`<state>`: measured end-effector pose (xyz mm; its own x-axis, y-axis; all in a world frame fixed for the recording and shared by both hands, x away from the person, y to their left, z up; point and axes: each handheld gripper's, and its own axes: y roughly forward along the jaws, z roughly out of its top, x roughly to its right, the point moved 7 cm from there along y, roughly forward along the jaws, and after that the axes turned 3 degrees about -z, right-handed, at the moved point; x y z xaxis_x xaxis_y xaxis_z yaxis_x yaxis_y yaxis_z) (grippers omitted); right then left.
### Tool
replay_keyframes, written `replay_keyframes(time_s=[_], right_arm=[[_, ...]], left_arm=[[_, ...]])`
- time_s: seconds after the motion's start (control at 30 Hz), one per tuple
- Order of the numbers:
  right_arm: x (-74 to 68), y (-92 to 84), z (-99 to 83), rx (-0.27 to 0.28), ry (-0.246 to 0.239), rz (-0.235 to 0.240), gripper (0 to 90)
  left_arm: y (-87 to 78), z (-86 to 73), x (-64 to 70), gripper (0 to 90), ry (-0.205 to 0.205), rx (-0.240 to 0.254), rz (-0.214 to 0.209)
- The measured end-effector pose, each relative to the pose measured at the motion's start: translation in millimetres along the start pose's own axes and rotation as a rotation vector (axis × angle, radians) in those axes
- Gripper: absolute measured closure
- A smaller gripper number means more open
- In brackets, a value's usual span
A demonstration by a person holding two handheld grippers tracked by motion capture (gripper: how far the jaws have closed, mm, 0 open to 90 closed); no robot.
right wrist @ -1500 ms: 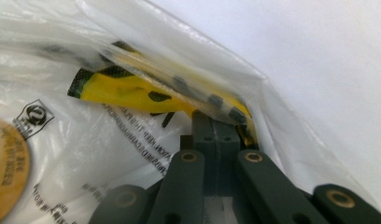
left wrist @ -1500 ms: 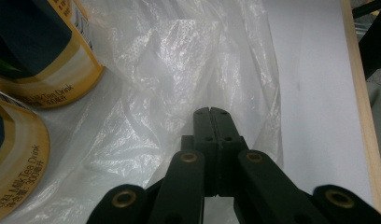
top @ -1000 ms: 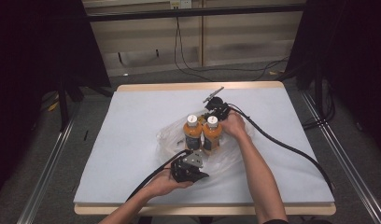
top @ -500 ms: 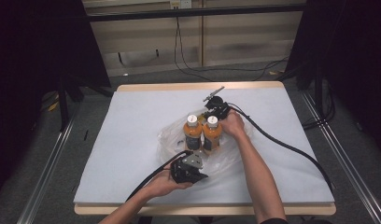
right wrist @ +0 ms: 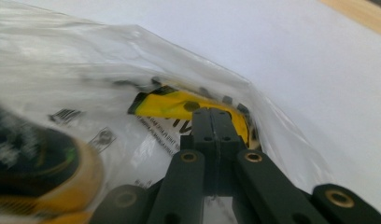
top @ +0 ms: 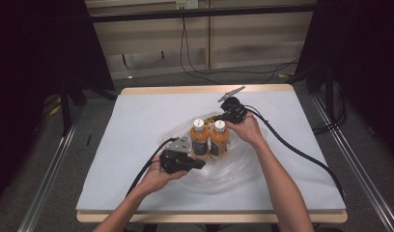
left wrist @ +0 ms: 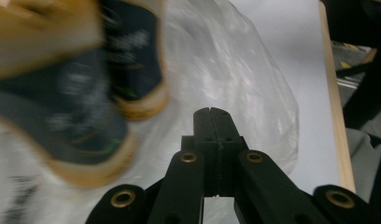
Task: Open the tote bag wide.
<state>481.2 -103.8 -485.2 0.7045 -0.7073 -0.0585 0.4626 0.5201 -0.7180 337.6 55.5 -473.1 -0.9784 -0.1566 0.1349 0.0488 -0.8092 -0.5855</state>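
Two bottles [top: 210,139] on clear bag [top: 243,162] mid-table, both hand-held grippers' jaws together, table edges [top: 209,90] well apart.

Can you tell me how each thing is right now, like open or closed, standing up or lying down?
Two bottles: standing upright, side by side, white caps on, on the plastic.
Plastic bag: clear, crumpled, lying spread on the table around the bottles.
Left gripper: jaws shut, low beside the bottles.
Right gripper: jaws shut, pressed at the bag's plastic; whether it pinches the plastic can't be told.
Table: flat, covered by a pale sheet.
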Motion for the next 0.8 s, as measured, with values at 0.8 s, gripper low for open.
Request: replay_keyframes(time_s=[0.8], right_arm=[[-57.5, -94.8, -82.8, 0.005, -0.076, 0.066, 90.0]], left_arm=[[-46.9, 22.7, -94.4, 90.0, -0.103, -0.013, 0.203]])
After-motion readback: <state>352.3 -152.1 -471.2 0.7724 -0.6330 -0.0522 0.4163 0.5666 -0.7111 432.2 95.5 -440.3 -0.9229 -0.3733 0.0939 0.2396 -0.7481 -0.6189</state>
